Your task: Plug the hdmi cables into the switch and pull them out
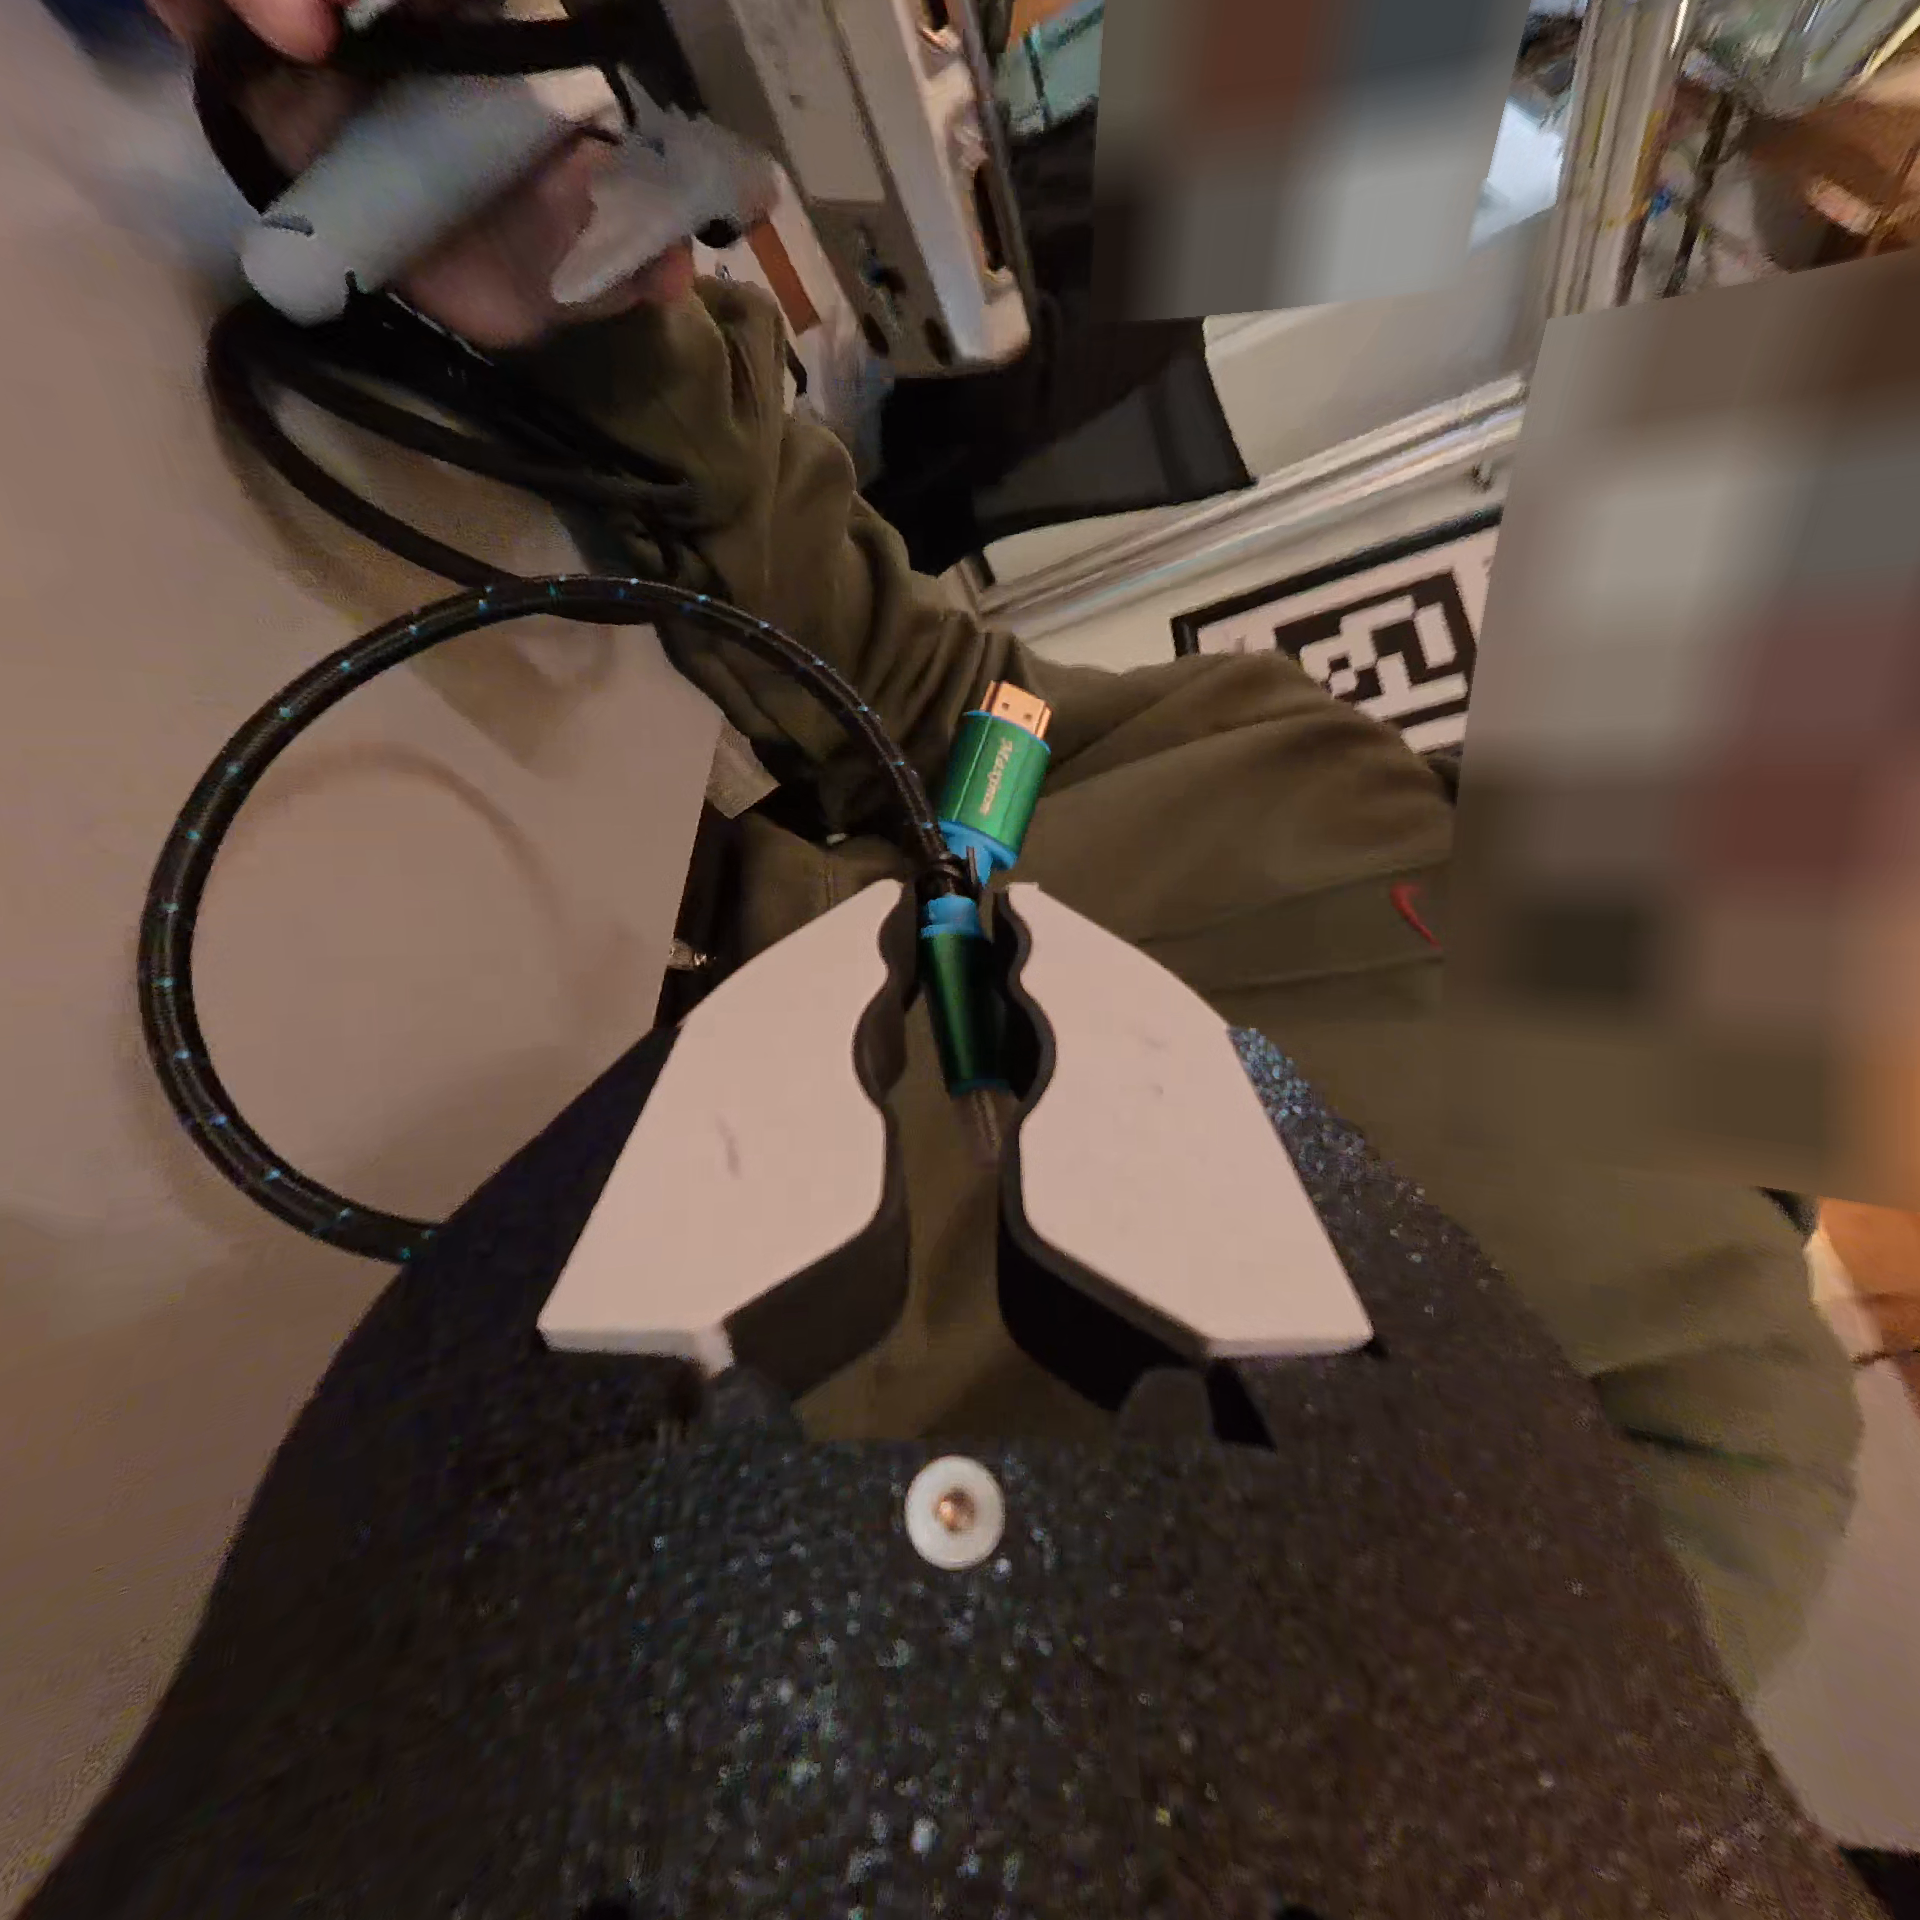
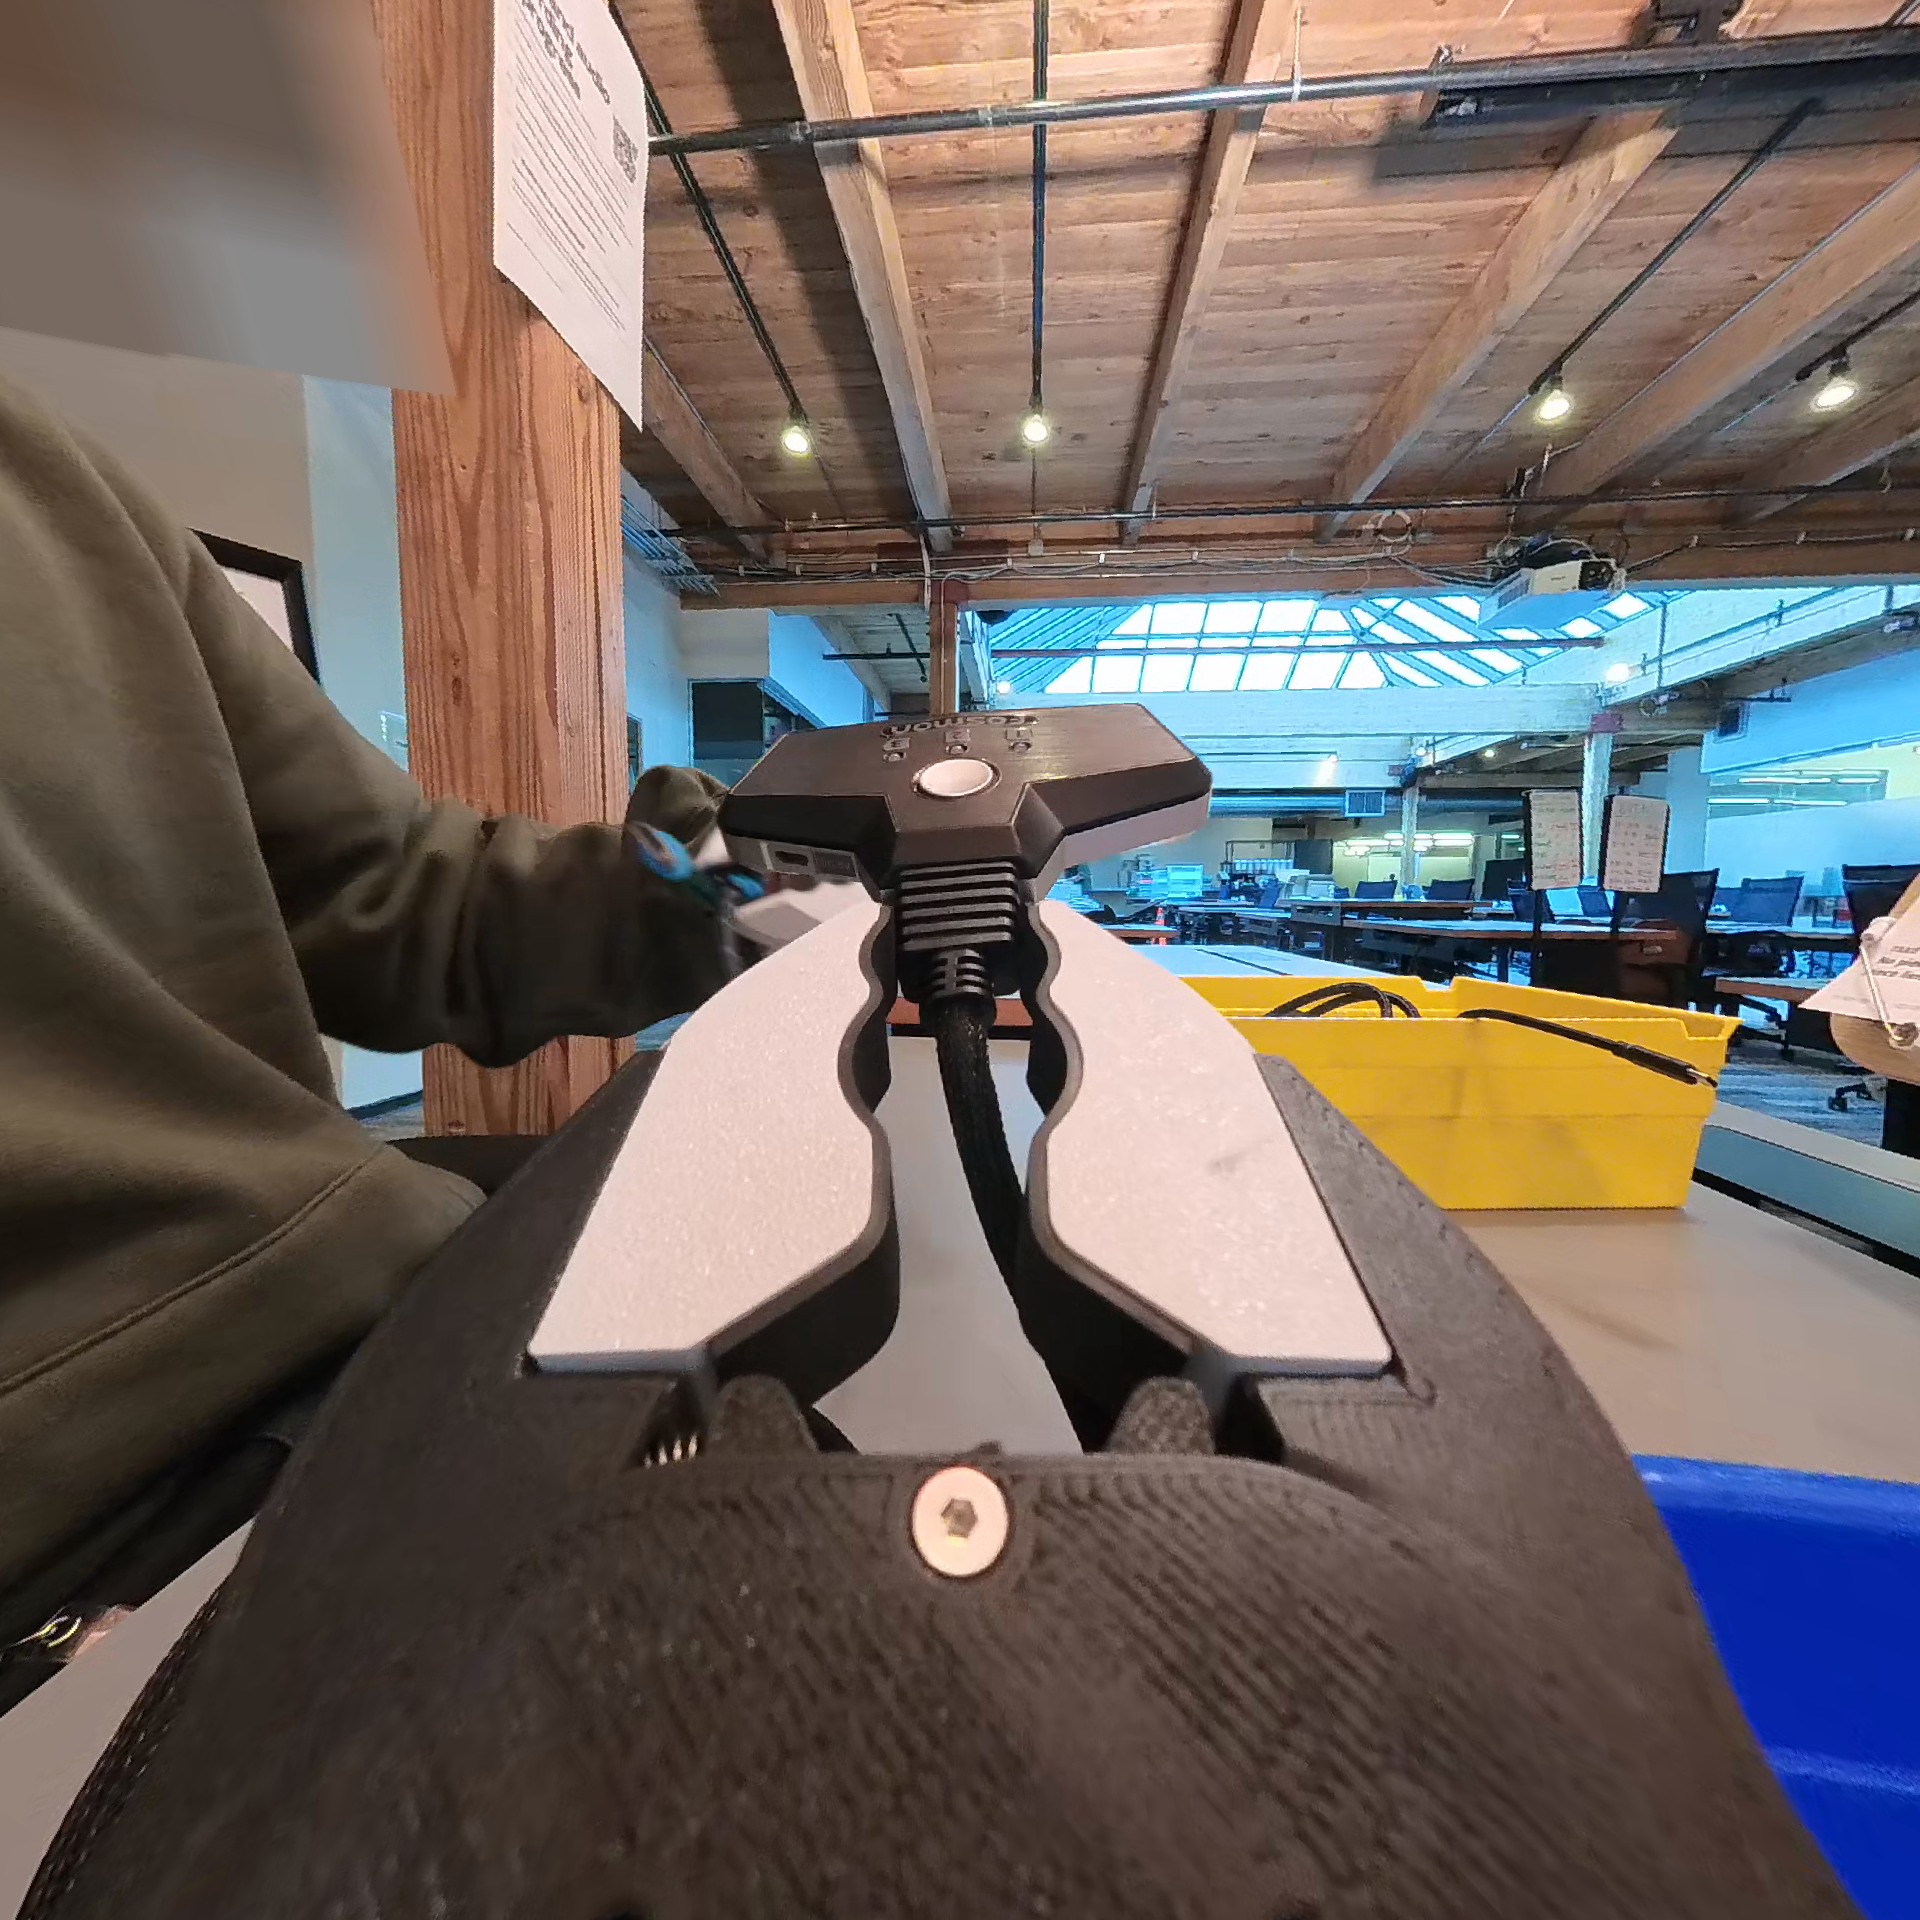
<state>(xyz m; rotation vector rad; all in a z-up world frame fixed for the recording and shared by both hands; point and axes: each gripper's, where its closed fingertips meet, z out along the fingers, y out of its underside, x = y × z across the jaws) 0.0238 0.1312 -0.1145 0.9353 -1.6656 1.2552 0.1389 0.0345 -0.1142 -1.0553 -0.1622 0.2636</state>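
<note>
My left gripper [image 1: 961, 904] is shut on a green HDMI plug [image 1: 961, 1013] with a blue collar. A second green plug [image 1: 992, 779] with a gold tip sticks out just past the fingertips. Their black braided cable [image 1: 177, 914] loops to the left. My right gripper [image 2: 961, 925] is shut on the ribbed cable neck of the black HDMI switch [image 2: 966, 779] and holds it up level, round button on top. In the left wrist view the switch [image 1: 914, 187] is blurred at top centre, beyond the plugs and apart from them. The left gripper also shows left of the switch in the right wrist view [image 2: 774, 920].
A person's olive sleeve [image 2: 208, 935] fills the left. A yellow bin [image 2: 1455, 1101] with cables stands on the grey table [image 2: 1662, 1330] to the right, a blue container [image 2: 1808, 1621] nearer. A wooden post [image 2: 499, 623] rises behind. A black-and-white marker card [image 1: 1371, 644] lies in the left wrist view.
</note>
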